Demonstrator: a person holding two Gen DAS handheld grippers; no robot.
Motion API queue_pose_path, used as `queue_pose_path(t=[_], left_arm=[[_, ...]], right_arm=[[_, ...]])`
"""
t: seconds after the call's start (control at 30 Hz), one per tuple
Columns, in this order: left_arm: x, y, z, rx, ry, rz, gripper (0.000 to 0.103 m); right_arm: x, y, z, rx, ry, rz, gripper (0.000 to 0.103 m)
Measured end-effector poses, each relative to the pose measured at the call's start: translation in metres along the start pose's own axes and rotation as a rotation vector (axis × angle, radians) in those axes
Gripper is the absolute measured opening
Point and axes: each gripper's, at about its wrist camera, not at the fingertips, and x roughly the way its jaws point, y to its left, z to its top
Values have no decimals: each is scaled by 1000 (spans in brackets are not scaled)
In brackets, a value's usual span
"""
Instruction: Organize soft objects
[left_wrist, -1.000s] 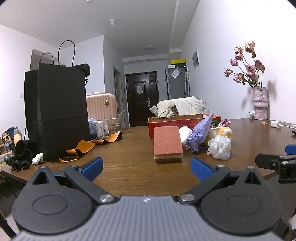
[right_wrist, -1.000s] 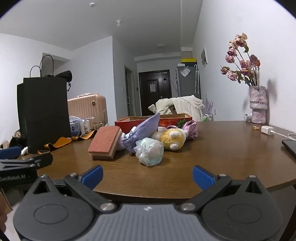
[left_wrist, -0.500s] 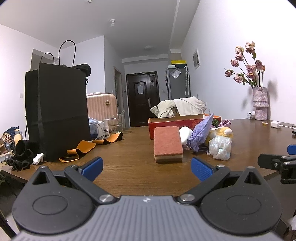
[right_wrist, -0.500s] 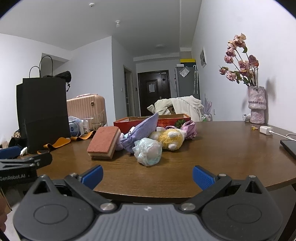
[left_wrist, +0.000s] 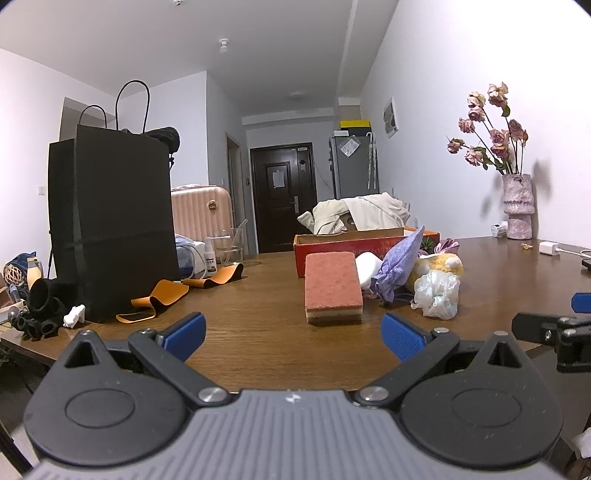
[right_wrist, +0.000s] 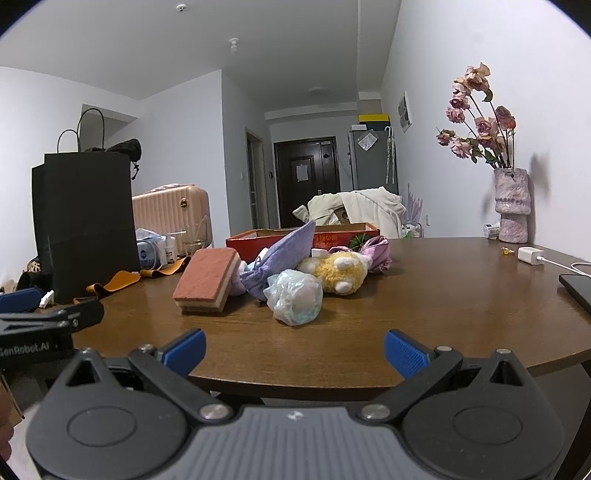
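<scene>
A red-topped sponge lies on the brown table in front of a red cardboard box. Beside it are a purple cloth, a yellow plush toy, a crumpled clear plastic bag and a pink fabric piece. My left gripper is open near the table's front edge, a short way before the sponge. My right gripper is open at the edge, facing the plastic bag. Both hold nothing.
A tall black paper bag stands at the left with orange straps by its foot. A vase of dried roses, a white charger and a dark phone sit on the right side.
Both grippers have edged slightly forward toward the pile; the objects look a little nearer. Nothing on the table has moved.
</scene>
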Motion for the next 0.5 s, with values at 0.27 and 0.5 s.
queue_pose_path(t=[0.27,0.5], left_arm=[[0,-1,0,3,0,-2,103],[-1,-2,1,1,-2,-4,103]], right_arm=[[0,0,-1,-1,2,-3,103],[-1,-2,-1,9,-2,-5,103]])
